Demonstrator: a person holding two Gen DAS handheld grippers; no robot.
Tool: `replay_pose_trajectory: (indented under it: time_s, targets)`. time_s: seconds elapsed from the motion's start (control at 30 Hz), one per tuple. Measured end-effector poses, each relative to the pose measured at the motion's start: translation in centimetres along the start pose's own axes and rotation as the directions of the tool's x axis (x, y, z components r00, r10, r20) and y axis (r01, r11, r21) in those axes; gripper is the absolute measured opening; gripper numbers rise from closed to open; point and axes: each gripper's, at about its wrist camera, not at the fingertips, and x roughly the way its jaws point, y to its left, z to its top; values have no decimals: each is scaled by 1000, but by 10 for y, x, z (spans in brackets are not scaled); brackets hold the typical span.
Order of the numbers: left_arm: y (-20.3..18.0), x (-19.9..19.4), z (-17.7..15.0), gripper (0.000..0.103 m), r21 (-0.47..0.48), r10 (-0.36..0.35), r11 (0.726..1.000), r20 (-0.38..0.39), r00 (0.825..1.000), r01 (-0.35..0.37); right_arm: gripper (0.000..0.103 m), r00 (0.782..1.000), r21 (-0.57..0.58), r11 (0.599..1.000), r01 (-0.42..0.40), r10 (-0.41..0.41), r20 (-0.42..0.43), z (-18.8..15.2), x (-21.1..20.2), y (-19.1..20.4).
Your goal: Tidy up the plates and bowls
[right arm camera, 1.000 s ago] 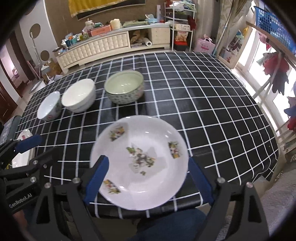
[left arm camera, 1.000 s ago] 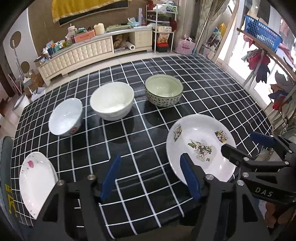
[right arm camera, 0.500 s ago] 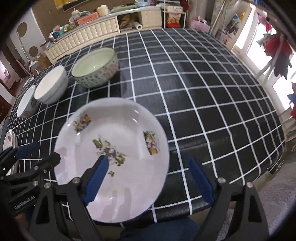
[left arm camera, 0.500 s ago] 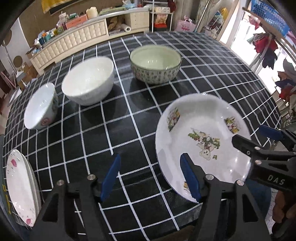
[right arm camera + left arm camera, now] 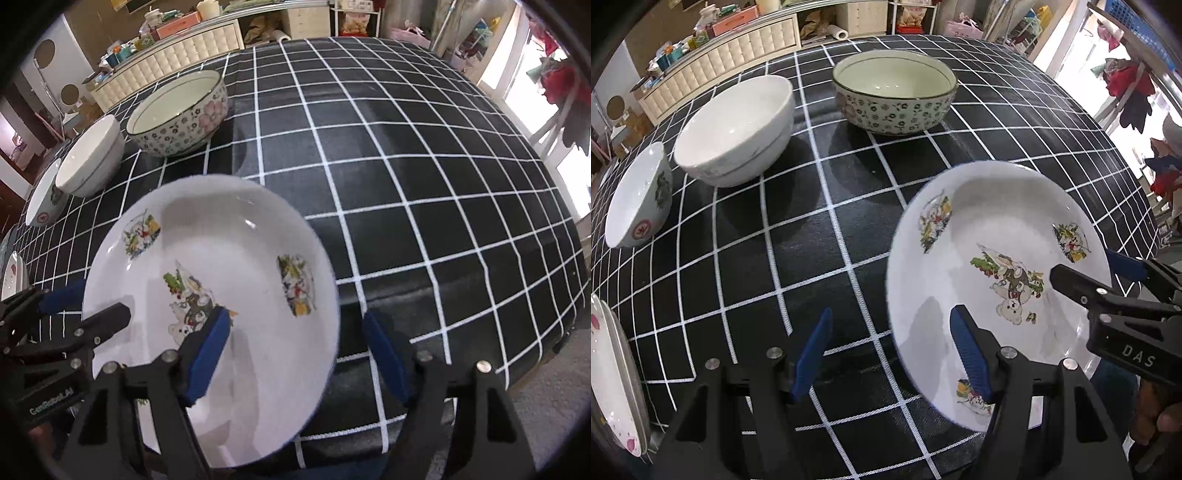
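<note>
A white plate with cartoon prints lies near the front edge of the checked table. My left gripper straddles its left rim, one blue pad over the plate's inside and the other over the cloth. Its jaws are closing and the pads stand off the rim. My right gripper straddles the plate at its right rim in the same way, jaws closing, pads apart from it. Each gripper also shows in the other's view: the right gripper and the left gripper.
Three bowls stand in a row at the back: a flower-patterned bowl, a plain white bowl and a small white bowl with a red mark. A stack of white plates with pink prints sits at the table's left edge.
Both grippers have come down closer to the printed plate. Their jaws have narrowed, and each now has one pad over the plate's inside and one outside its rim.
</note>
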Motion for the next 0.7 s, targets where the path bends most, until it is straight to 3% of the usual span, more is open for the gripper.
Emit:
replay_pose_trajectory:
  time_s: [0.1,0.17,0.43,0.5,0.6,0.7]
  targets:
    - [-6,5,0,39,26,3,1000,-13,1000,-2,70,1000,-7,1000,-8,8,1,-3,0,0]
    - [-10,6,1,34,32,-14,999,-12,1000,15,65,1000,1,1000,-25,25,8,-4,-2,-1]
    - [-21,8,2,33,41,-19,999,-14,1000,20,61,1000,15,1000,-22,22,17,-4,-4,-1]
    - [-21,8,3,32,37,-22,999,-14,1000,22,53,999,18,999,-35,34,16,-3,-4,1]
    - [-19,9,3,29,38,-20,999,-10,1000,20,52,1000,23,999,-30,30,10,-1,-3,3]
    - [-13,5,0,25,32,-19,999,-11,1000,19,45,999,38,999,-34,34,6,0,-3,1]
